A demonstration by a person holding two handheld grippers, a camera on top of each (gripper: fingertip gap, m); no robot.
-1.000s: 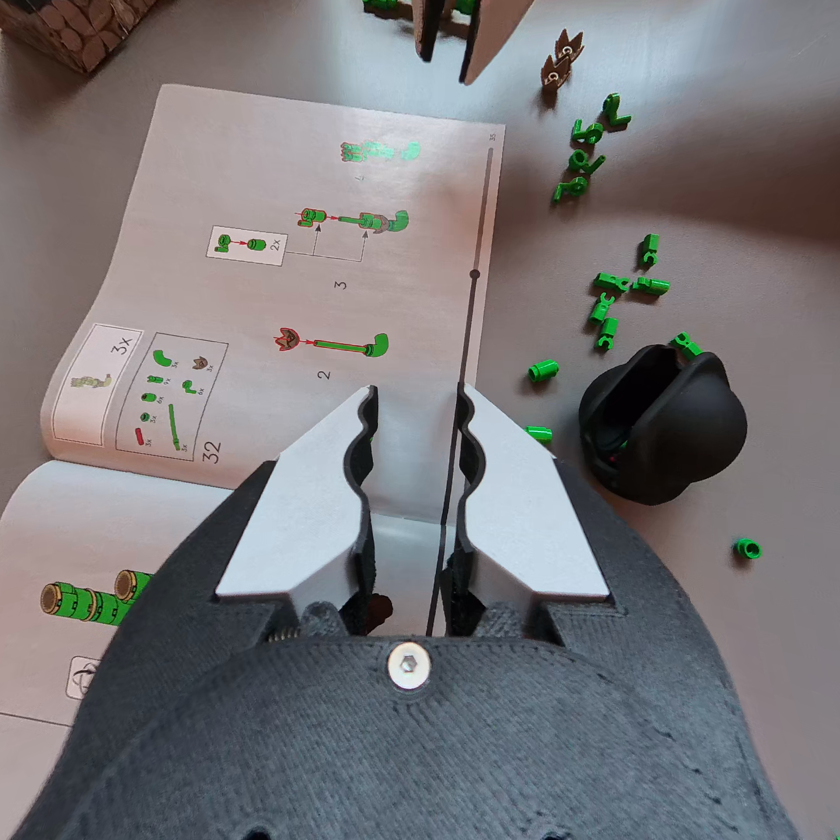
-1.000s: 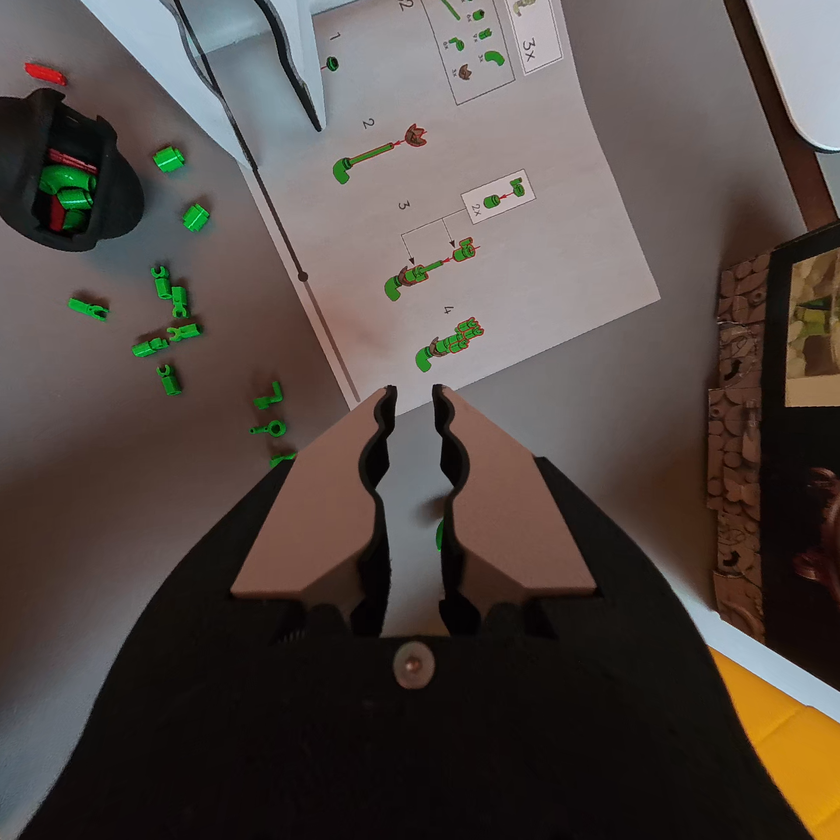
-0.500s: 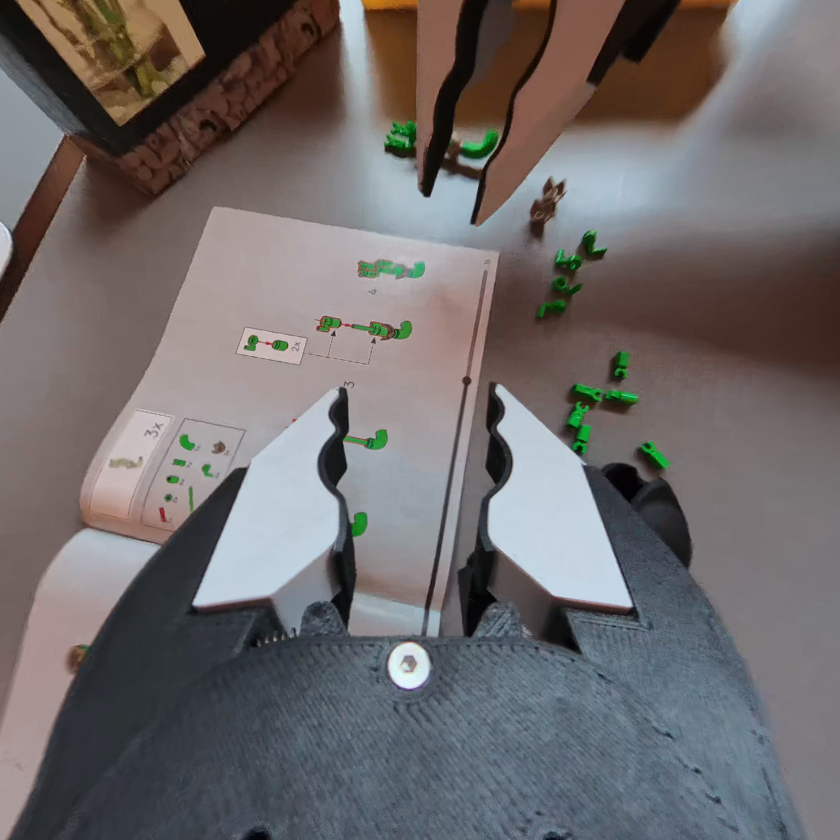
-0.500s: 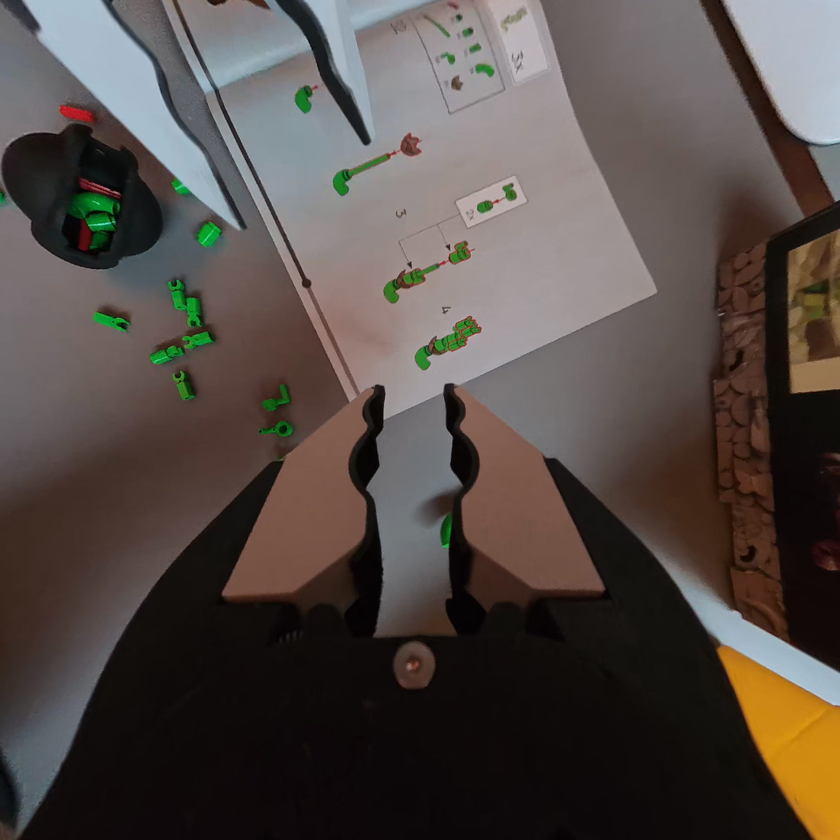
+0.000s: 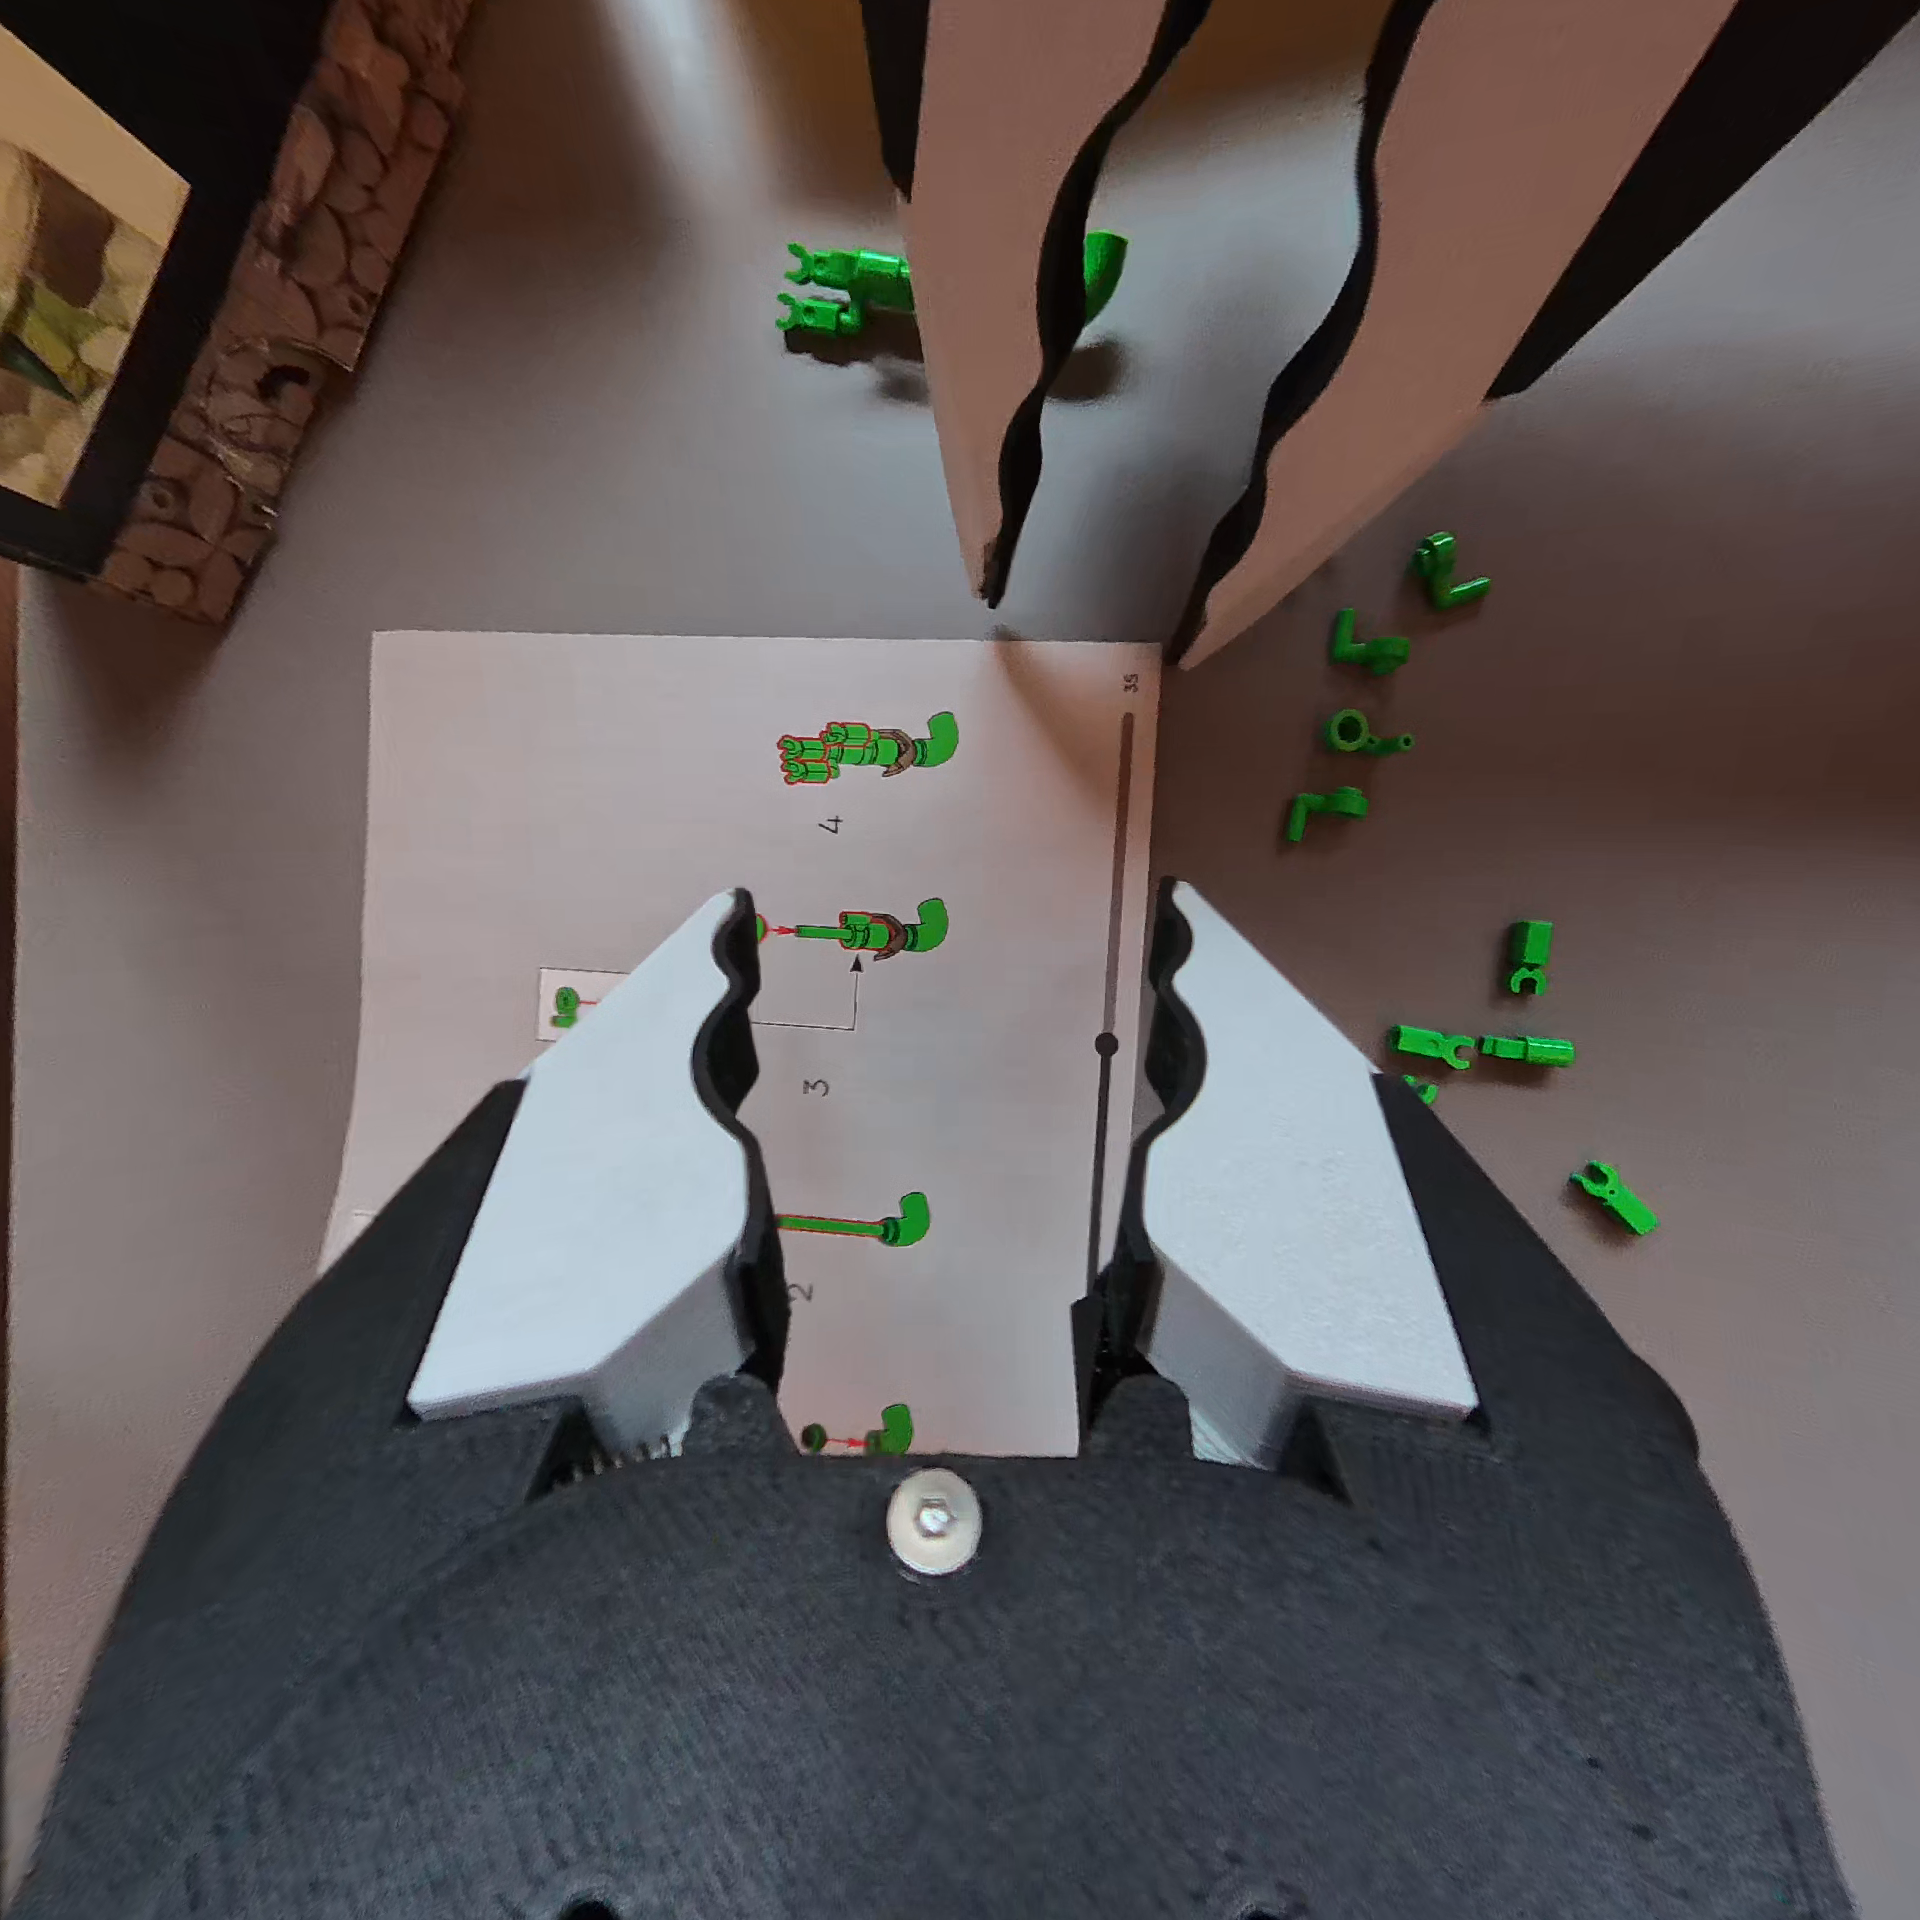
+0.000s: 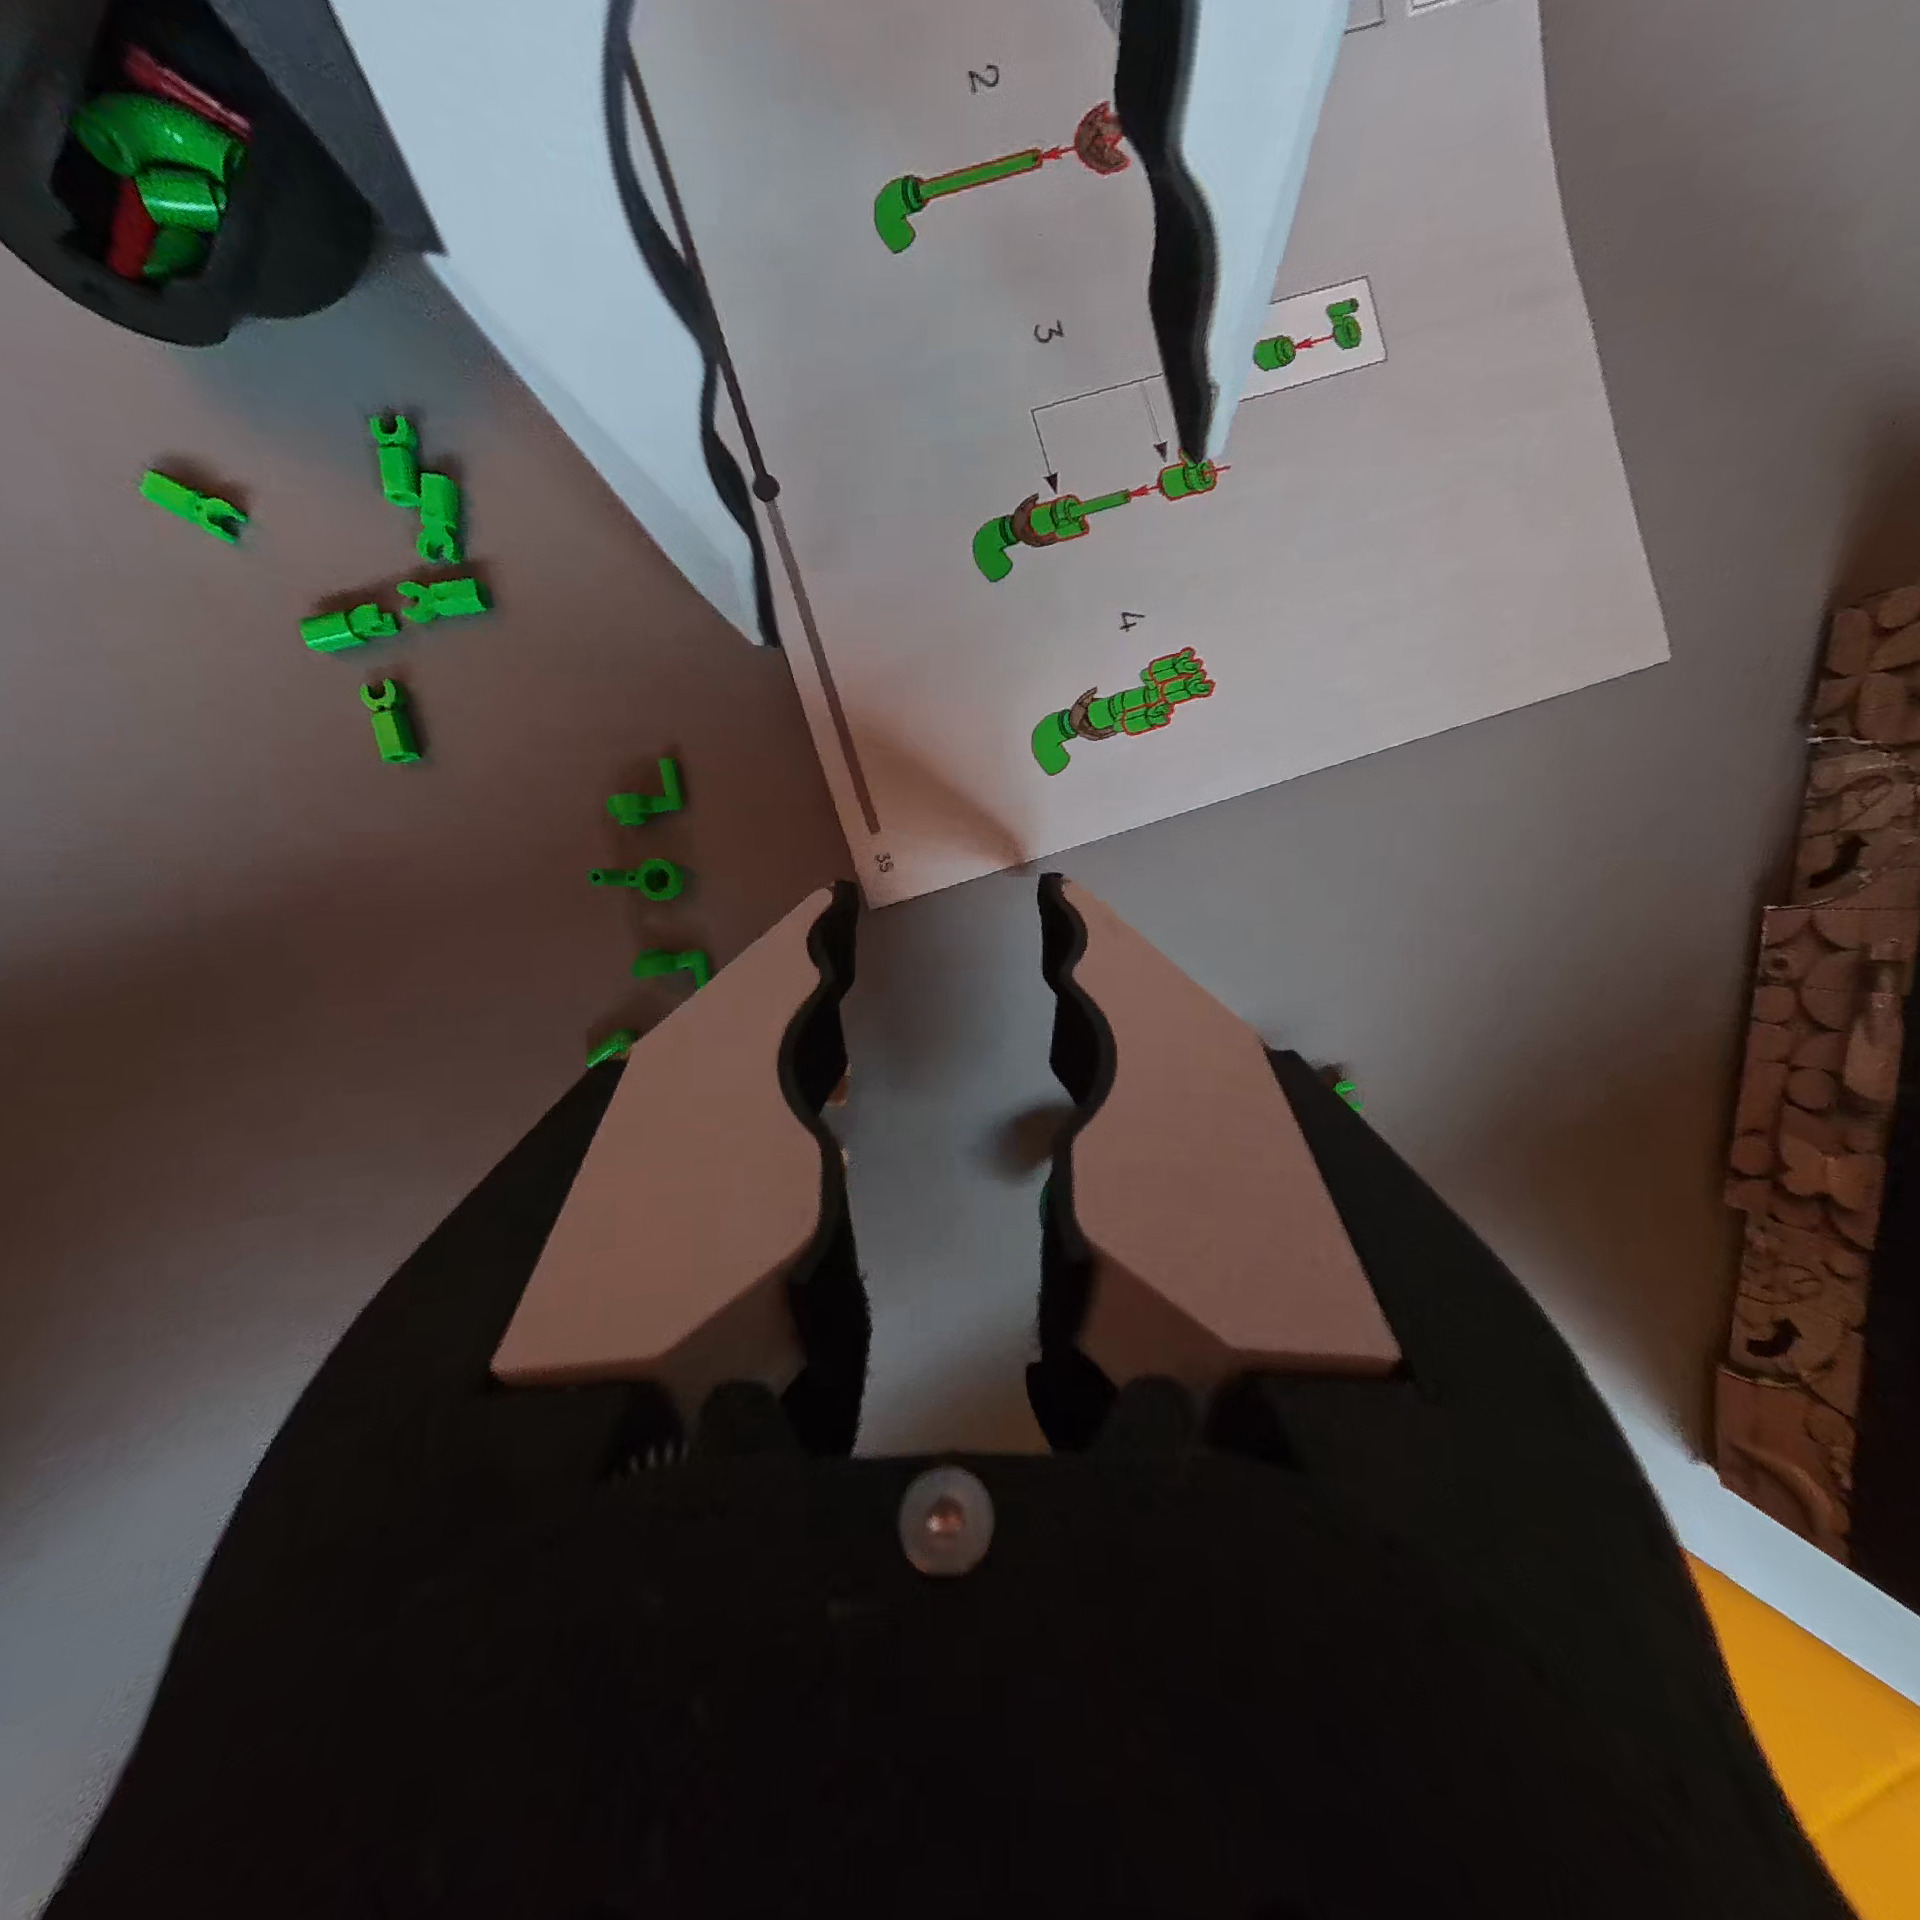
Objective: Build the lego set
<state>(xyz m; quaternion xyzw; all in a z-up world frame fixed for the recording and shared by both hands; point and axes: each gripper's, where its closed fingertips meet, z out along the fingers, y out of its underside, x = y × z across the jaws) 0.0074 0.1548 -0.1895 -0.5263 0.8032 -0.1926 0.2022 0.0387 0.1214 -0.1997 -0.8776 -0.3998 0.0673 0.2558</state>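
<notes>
So the grey counter (image 5: 582,436) takes up most of both views. Biggest thing on it is the open instruction booklet (image 5: 582,810), sitting dead centre of the left wrist view and in the upper middle of the right wrist view (image 6: 1403,582). The box (image 5: 208,312) with the stone-pattern side is in the upper left of the left view, well apart from the booklet, and runs down the right edge of the right view (image 6: 1829,1039).

The left tool (image 5: 951,899) hangs over the booklet with its jaws spread wide and nothing between them. In the right view one of its fingers (image 6: 1226,260) points down onto the page from the top of the frame. The right tool (image 6: 948,883) sits just off the booklet's corner, jaws parted about halfway, also holding nothing. It comes in from the top of the left view (image 5: 1086,623), and it blocks part of what's behind it.

That blocked thing is a partly built green stem (image 5: 842,286), upper middle of the left view, half hidden behind a right tool finger.

A black cup (image 6: 239,270) with green and red pieces in it is in the upper left of the right view.

Loose green clips (image 5: 1475,1044) are scattered on the right side of the left view, beside the booklet, with small green hooks (image 5: 1361,644) above them. In the right view the same clips (image 6: 416,582) are on the left.
</notes>
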